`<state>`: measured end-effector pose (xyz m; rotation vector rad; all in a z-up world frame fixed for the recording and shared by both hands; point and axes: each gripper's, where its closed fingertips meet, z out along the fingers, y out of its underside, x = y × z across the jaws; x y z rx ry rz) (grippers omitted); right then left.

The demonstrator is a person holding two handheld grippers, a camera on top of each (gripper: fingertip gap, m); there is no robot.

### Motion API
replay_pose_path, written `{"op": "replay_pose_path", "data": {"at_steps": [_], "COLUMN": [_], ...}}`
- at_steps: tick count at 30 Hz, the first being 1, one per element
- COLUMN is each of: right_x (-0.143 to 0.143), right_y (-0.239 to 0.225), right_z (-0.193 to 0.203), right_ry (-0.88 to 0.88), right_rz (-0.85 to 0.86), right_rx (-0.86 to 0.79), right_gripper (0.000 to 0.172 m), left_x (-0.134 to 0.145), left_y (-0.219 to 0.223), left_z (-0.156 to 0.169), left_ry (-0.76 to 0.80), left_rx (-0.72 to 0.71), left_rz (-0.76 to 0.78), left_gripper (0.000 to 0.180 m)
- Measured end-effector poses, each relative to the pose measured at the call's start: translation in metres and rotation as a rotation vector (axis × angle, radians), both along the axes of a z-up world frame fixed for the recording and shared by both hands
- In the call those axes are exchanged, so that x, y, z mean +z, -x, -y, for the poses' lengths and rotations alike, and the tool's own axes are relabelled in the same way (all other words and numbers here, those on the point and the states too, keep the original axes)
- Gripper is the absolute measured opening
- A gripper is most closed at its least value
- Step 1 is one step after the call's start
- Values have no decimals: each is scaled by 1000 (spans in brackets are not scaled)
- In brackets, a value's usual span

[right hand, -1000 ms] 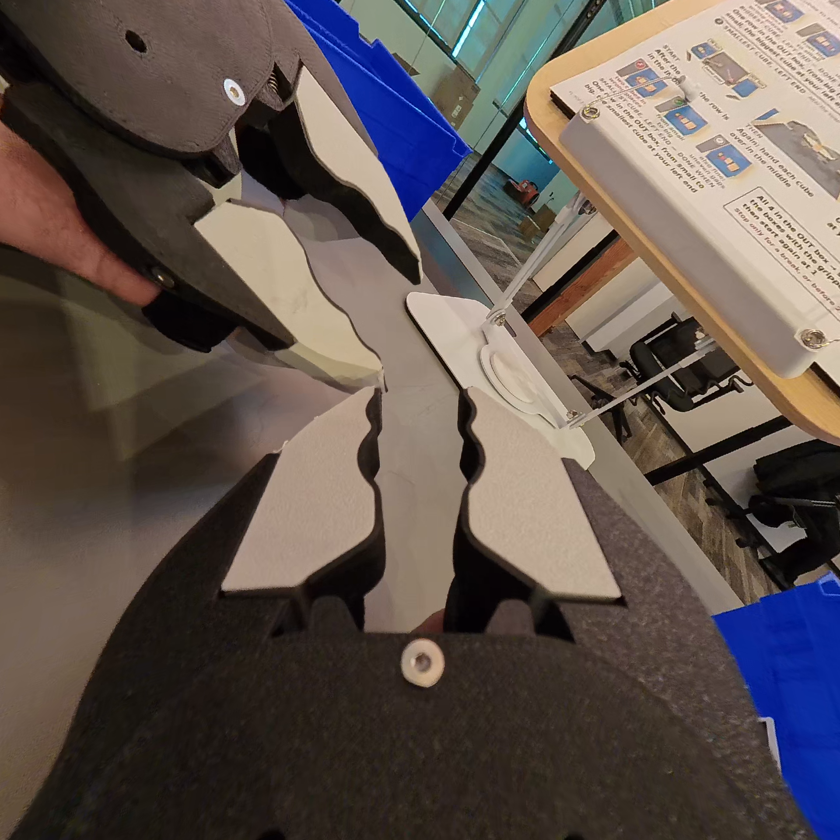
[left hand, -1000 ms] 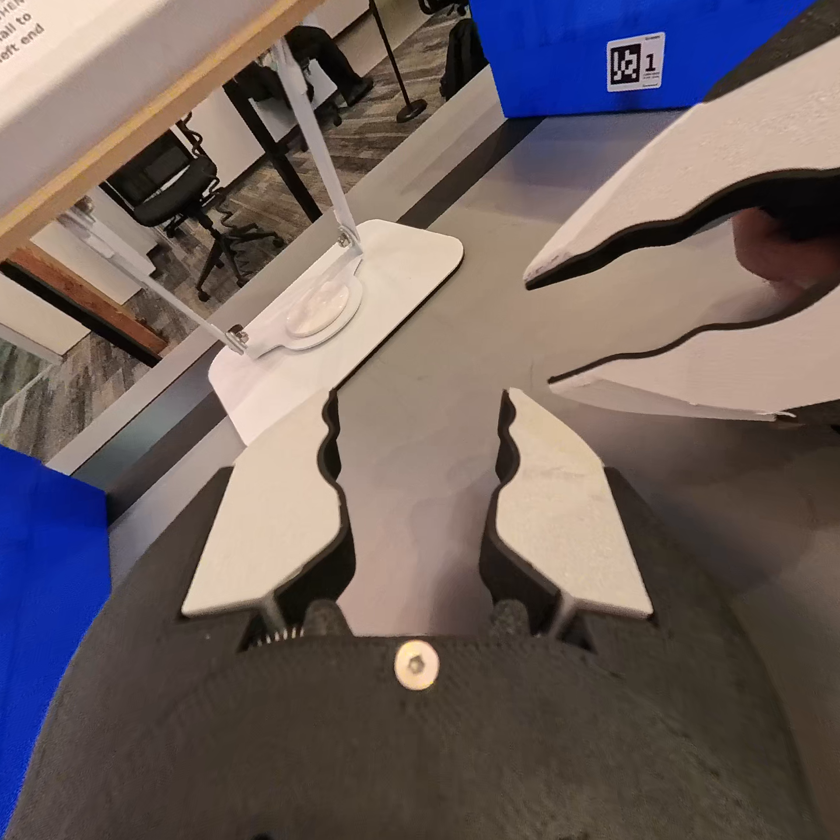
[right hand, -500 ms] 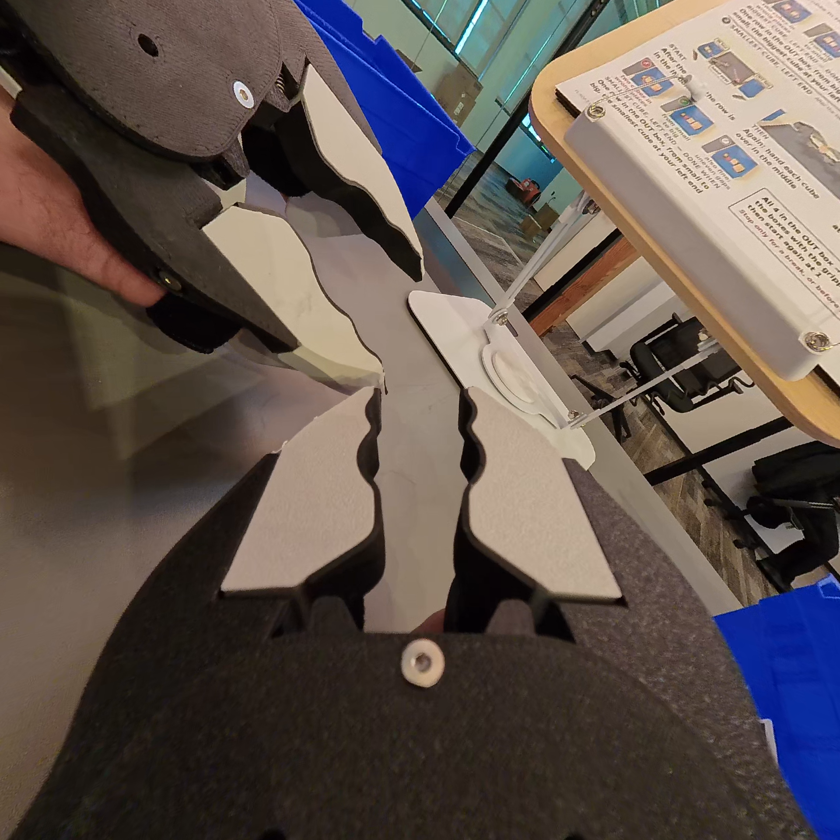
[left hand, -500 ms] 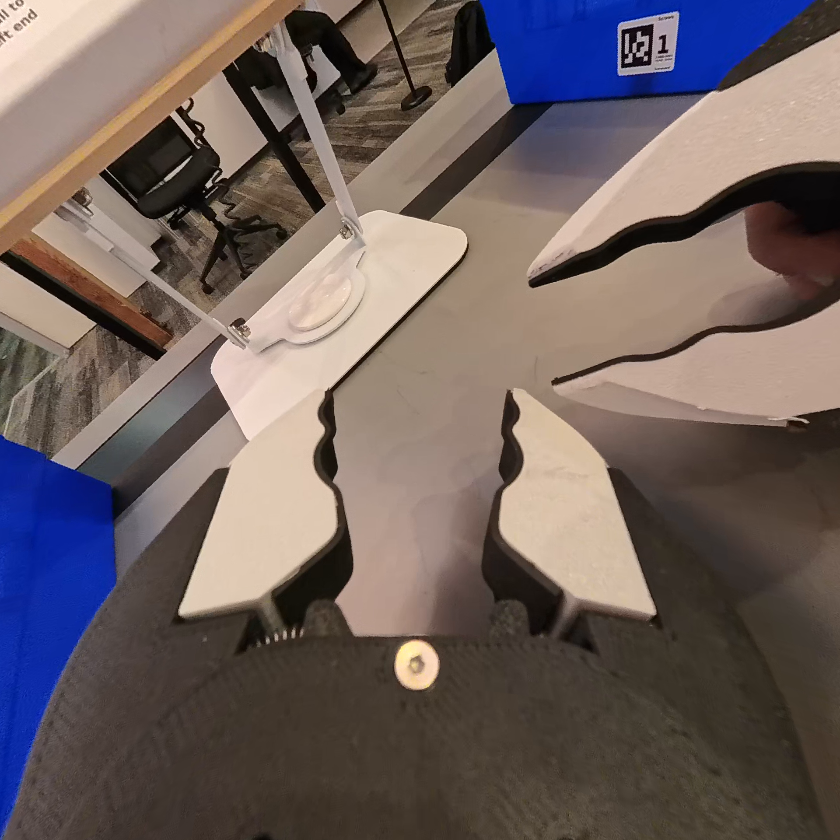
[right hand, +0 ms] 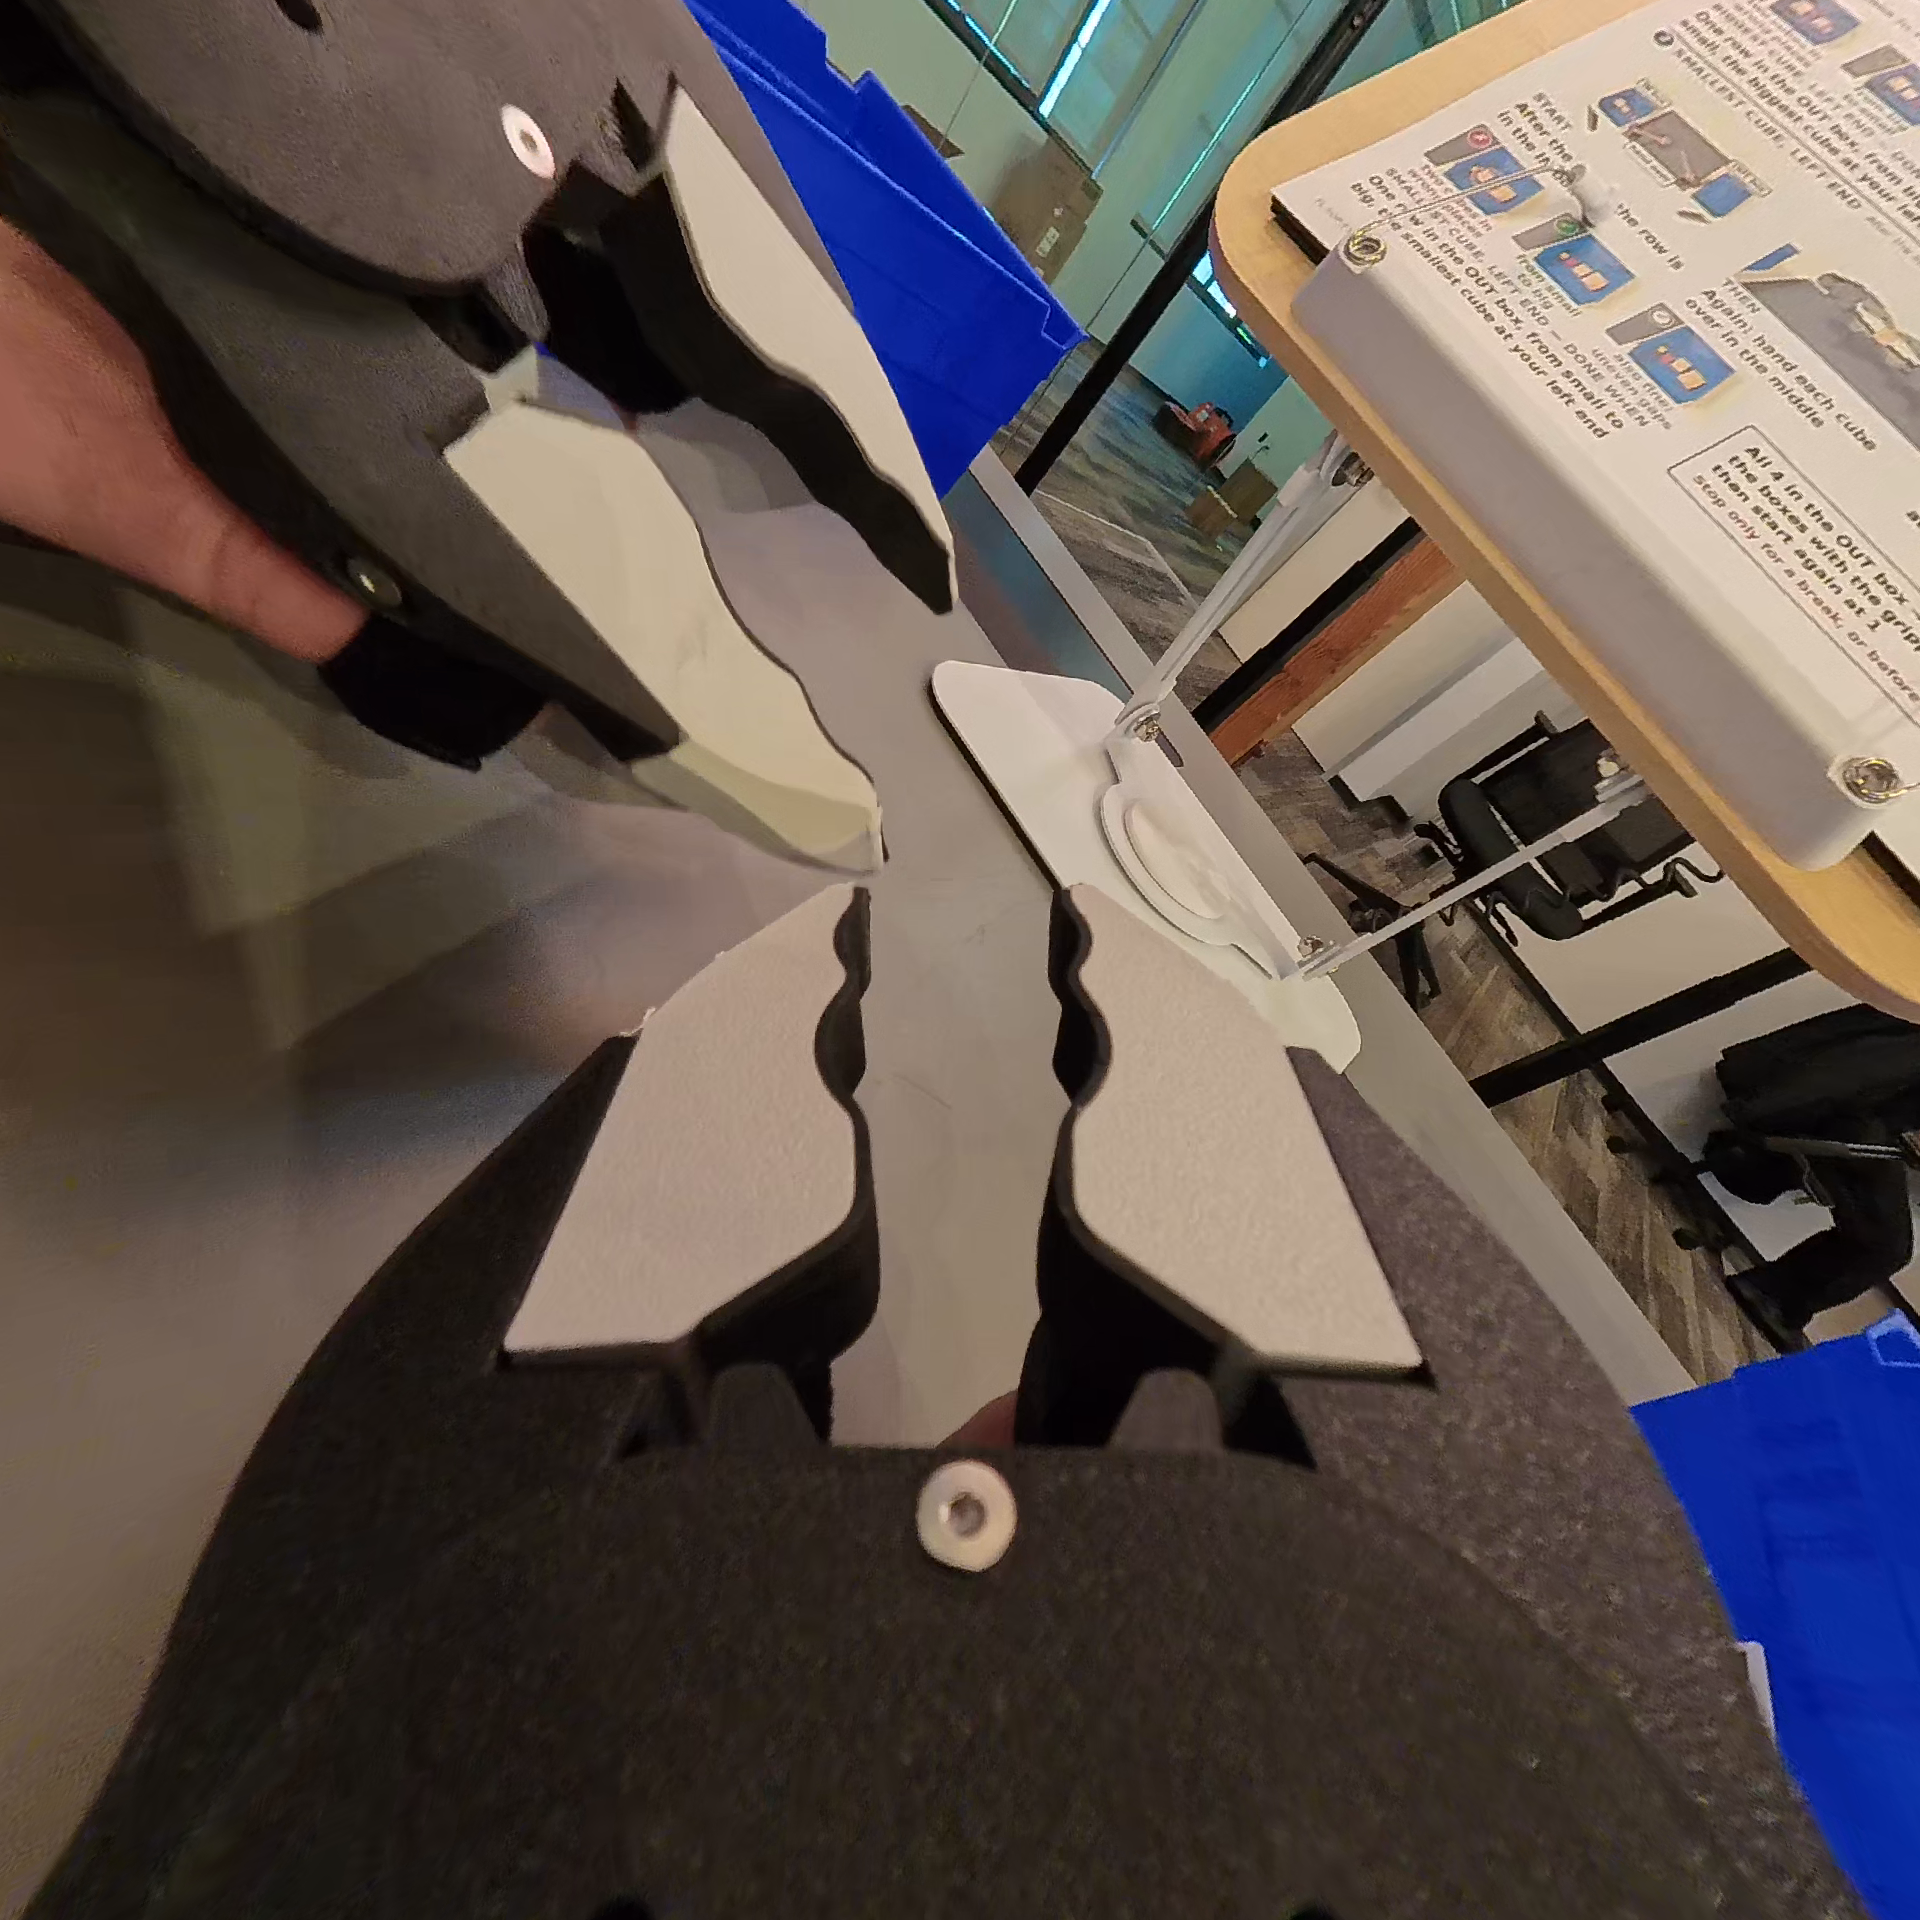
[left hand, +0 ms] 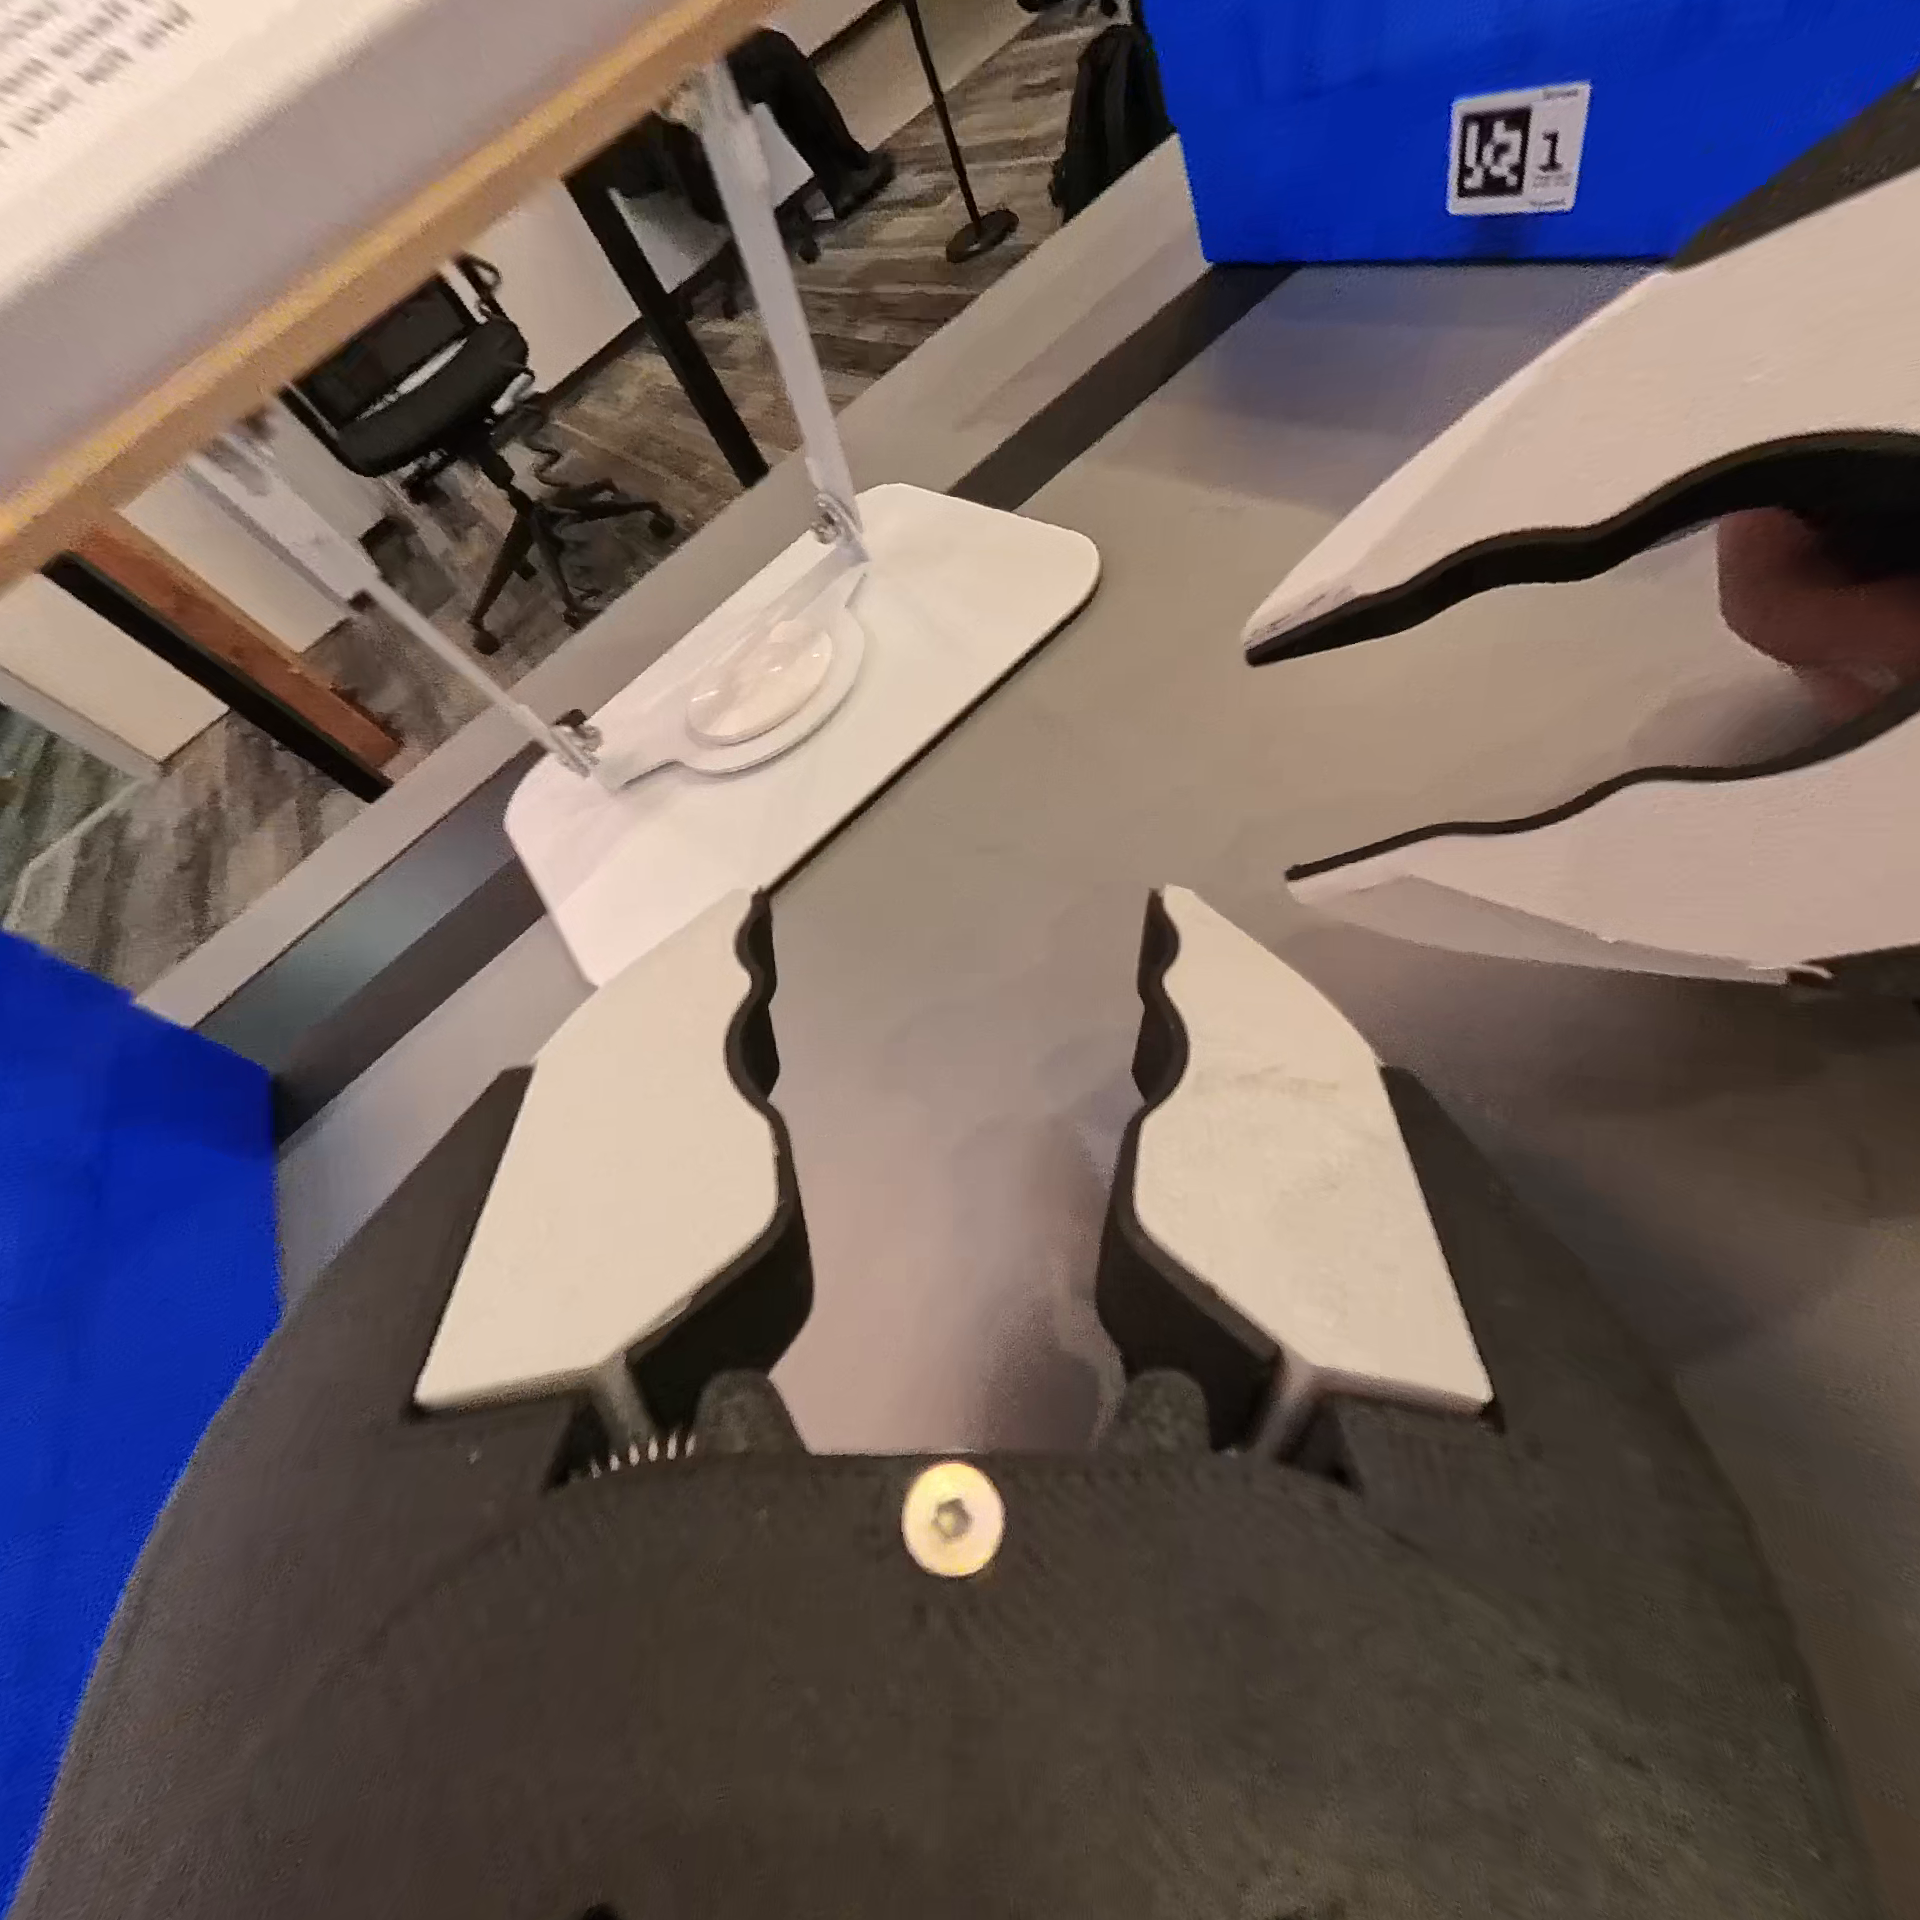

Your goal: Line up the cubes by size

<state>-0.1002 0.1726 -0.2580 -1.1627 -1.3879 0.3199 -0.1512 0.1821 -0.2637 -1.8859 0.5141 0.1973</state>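
Both grippers' fingers stand apart on nothing: left gripper [left hand: 961,914] over bare grey tabletop [left hand: 1039,748], white stand base [left hand: 935,582] at 11 o'clock, right gripper [right hand: 961,904] tip-to-tip beside it.

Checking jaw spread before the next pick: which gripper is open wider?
The left gripper: bare table shows across a broad gap between its fingers, while the right gripper has a narrower gap.

A smooth grey table [left hand: 1195,727] carries a flat white stand base [left hand: 966,613] near its far edge. A blue bin [left hand: 1351,135] stands beyond the base, and a second blue bin [left hand: 114,1195] sits on its other side.
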Motion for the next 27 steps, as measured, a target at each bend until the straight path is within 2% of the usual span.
{"op": "replay_pose_path", "data": {"at_steps": [5,8,12,15,19,21,25,26,27], "right_x": [5,6,4,4,3,2,3,4,4], "right_y": [-2,-4,-3,-3,-2,-2,-2,-2,-2], "right_z": [0,-1,-1,-2,-2,-2,-3,-2,-2], "right_ry": [-1,4,8,7,8,6,9,9,8], "right_rz": [-33,-41,-29,-27,-17,-15,-23,-26,-27], "right_rx": [2,-3,-3,-1,0,1,1,1,1], "right_gripper": [33,33,33,33,33,33,33,33,33], "left_x": [47,66,76,71,35,21,5,4,4], "left_y": [32,72,132,162,196,205,202,204,205], "left_z": [33,59,81,88,84,83,75,74,73], "left_ry": [-169,-231,-266,-249,-116,-66,-17,-21,-20], "left_rx": [142,294,507,604,697,710,660,670,670], "left_rz": [-130,-114,-94,-51,63,90,134,110,70], "left_gripper": [59,72,90,98,109,101,64,63,54]}}
